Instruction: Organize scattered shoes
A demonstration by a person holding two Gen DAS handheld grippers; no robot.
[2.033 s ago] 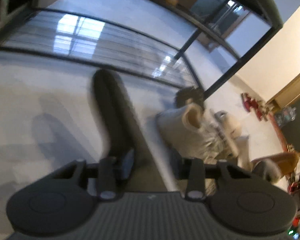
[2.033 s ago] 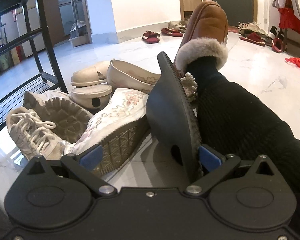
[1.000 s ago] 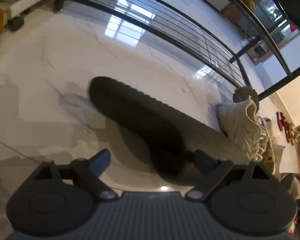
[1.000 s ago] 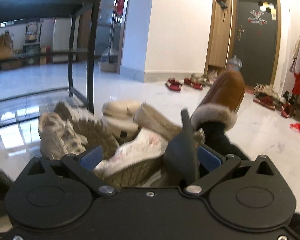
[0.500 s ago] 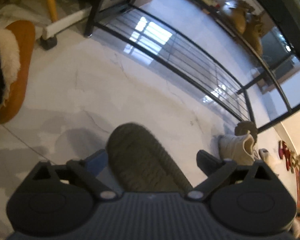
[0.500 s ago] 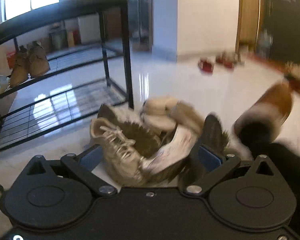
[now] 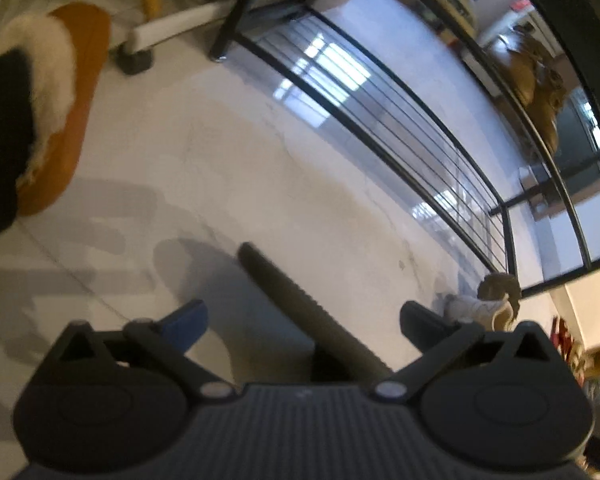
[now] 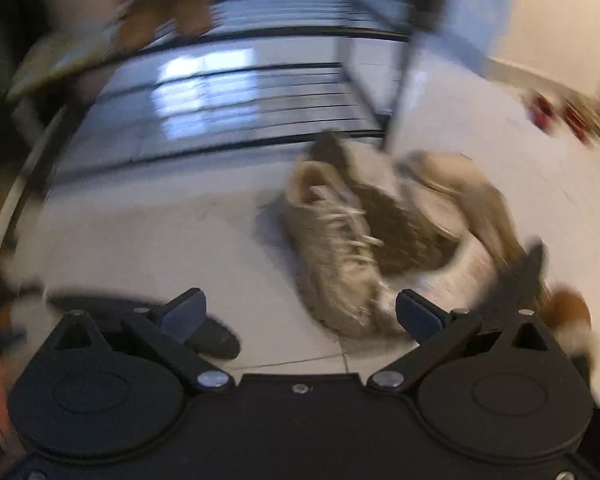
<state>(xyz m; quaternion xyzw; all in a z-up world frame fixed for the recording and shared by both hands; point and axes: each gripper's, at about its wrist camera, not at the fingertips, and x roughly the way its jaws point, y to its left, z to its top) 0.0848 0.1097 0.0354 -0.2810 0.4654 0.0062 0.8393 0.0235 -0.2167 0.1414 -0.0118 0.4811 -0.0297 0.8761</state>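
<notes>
Left wrist view: showed the left gripper [image 7: 302, 312] low over the floor, in front of the shoe rack [image 7: 384, 100].
Left jaws: stood wide apart, clamped on nothing.
Black slipper [image 7: 300, 304]: lay edge-on between the open fingers, on the floor short of the rack's bottom shelf; contact with either pad could not be told.
Right jaws: likewise spread, with the right gripper [image 8: 300, 306] empty and the whole right wrist view smeared by motion.
Shoe pile: sat heaped by the rack's near corner post, with a beige sneaker [image 8: 332, 248] in front and pale flats and an upturned sole behind it.
Second black slipper [image 8: 520, 276]: stood on edge at the side of the pile farthest from the rack.
Step in hand: judged to fit either a slipper just let go in front of the rack or one about to be gripped; not settled by this moment.
Progress: judged partial at most, since the heap lay off the shelves.
Next move: would call for pads closed across a thin edge, a sole or a heel collar, and for a lift clear of neighbouring laces.
On the rack: held brown boots [image 7: 540, 92] on an upper shelf, with bare wire bars on the bottom one.
Floor [image 7: 220, 180]: looked glossy pale marble, likely slippery under a sole.
Room: showed a person's foot in a fur-lined tan slipper [image 7: 64, 96] off the rack's far end, and red shoes [image 8: 560, 116] well beyond the pile.
</notes>
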